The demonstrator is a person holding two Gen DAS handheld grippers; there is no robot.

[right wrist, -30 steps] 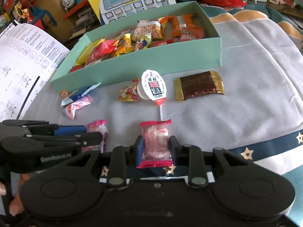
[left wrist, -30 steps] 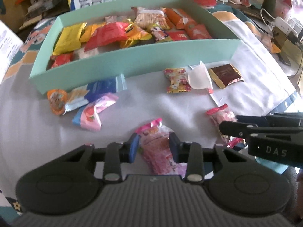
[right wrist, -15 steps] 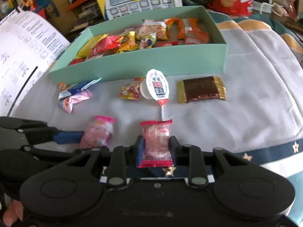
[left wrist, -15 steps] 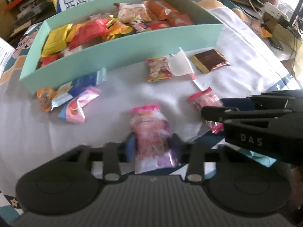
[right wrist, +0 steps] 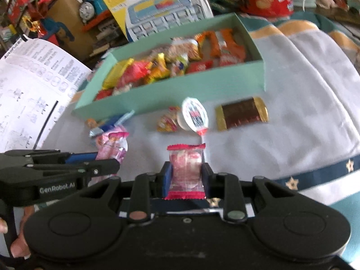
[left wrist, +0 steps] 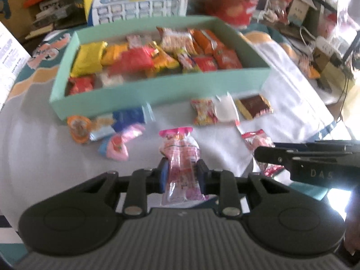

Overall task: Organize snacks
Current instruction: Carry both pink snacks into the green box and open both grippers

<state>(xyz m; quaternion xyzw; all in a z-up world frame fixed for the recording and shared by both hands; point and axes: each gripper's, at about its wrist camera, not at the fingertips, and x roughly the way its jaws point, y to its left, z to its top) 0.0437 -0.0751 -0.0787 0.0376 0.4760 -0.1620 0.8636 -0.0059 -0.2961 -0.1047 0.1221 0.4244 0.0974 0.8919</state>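
Observation:
My left gripper [left wrist: 181, 173] is shut on a pink snack packet [left wrist: 180, 157], held off the cloth; the same pink packet [right wrist: 111, 147] shows at the left of the right wrist view. My right gripper [right wrist: 185, 176] is shut on a clear packet with red ends [right wrist: 185, 168], also seen as the red-edged packet [left wrist: 256, 140] beside the right gripper's fingers in the left wrist view. Ahead stands the mint-green box [left wrist: 157, 88], also mint-green box [right wrist: 171, 100], filled with several wrapped snacks.
On the grey-white cloth [right wrist: 292, 103] in front of the box lie a brown and gold wrapper [right wrist: 241, 113], a jelly cup [right wrist: 193, 114], a small yellow-red candy [right wrist: 167, 121], and blue and pink candies [left wrist: 119, 132]. An instruction sheet [right wrist: 29, 94] lies left. Toy boxes crowd the back.
The left gripper closed on the pink packet and lifted it off the cloth. The right gripper, holding its packet, rose slightly. The box now sits further back in both views.

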